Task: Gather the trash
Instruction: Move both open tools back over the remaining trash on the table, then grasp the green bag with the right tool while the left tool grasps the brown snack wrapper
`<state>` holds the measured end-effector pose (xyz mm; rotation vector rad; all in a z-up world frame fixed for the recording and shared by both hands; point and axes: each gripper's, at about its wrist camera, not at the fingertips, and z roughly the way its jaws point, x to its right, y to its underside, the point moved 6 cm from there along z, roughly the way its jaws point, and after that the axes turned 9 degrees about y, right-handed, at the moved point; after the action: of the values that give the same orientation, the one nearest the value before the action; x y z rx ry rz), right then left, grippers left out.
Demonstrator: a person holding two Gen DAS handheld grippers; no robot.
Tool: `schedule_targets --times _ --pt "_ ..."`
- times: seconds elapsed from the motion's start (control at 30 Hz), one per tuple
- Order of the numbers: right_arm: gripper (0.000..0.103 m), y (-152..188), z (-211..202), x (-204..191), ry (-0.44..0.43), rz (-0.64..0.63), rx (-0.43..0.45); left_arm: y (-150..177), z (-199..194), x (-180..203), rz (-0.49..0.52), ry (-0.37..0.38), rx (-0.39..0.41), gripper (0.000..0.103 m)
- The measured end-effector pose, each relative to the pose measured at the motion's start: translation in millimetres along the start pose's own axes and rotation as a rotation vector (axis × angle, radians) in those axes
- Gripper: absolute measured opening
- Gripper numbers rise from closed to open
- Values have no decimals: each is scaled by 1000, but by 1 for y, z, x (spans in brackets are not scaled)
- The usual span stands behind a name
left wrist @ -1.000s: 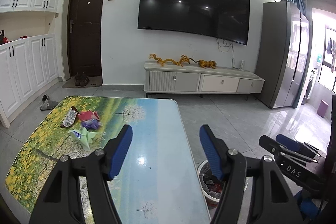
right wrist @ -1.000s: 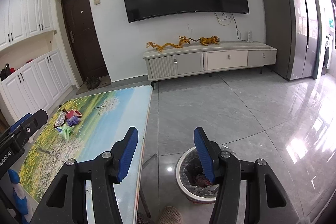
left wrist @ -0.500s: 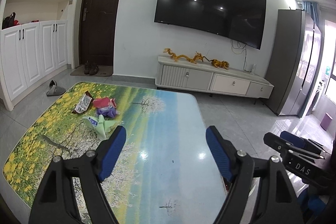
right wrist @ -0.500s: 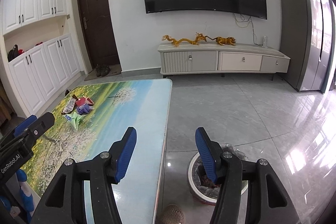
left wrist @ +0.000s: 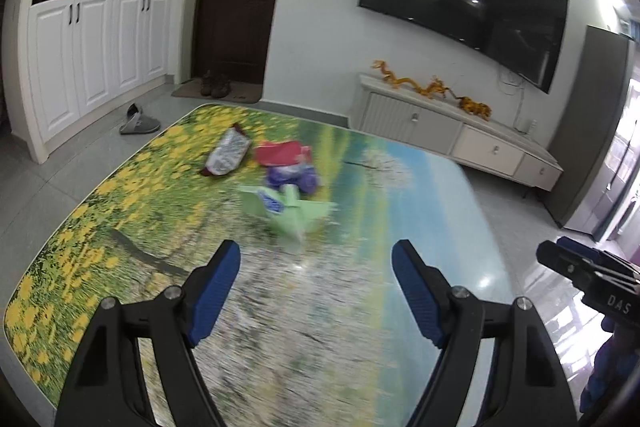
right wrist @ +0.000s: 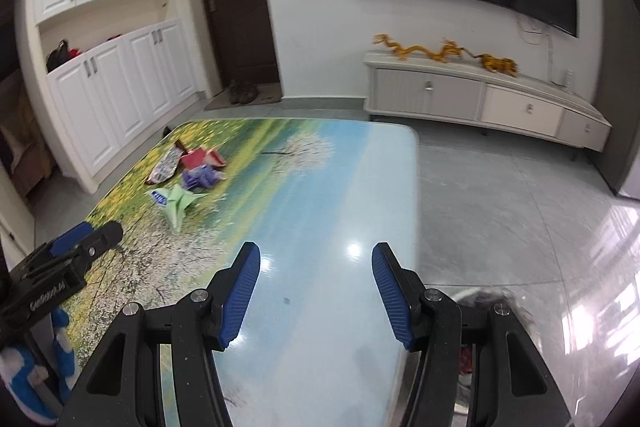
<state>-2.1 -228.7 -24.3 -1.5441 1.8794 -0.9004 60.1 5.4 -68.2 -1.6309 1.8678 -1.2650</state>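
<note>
Hovering over the landscape-printed table (left wrist: 120, 211), the left gripper (left wrist: 316, 259) gapes empty, with the trash pile (left wrist: 276, 179) just beyond its tips; right of that pile, the right gripper (right wrist: 316, 259) hangs spread, clasping nothing.

On the table (right wrist: 360, 187), four bits of trash lie close together near its far left corner. The folded paper (right wrist: 178, 203) is nearest. Behind it sit the crumpled wrapper (right wrist: 200, 177), the flat packet (right wrist: 202, 159) and the snack bag (right wrist: 164, 167). The bin (right wrist: 480, 299) stands on the floor right of the table.
</note>
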Motion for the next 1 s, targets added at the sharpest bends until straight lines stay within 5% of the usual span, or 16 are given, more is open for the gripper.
schedule_targets --times 0.2,0.4,0.57,1.0 --pt "56 -15 48 -58 -120 -114 -34 -28 28 -74 -39 -56 -29 77" --pt "57 -32 88 -118 -252 -202 -58 -70 70 -120 -22 -35 -66 77" --pt "62 -37 114 -162 -353 -279 -68 -88 118 -134 -23 37 -145 77" --pt "62 -31 165 -204 -431 -360 -123 -92 190 -148 -2 80 -238 76"
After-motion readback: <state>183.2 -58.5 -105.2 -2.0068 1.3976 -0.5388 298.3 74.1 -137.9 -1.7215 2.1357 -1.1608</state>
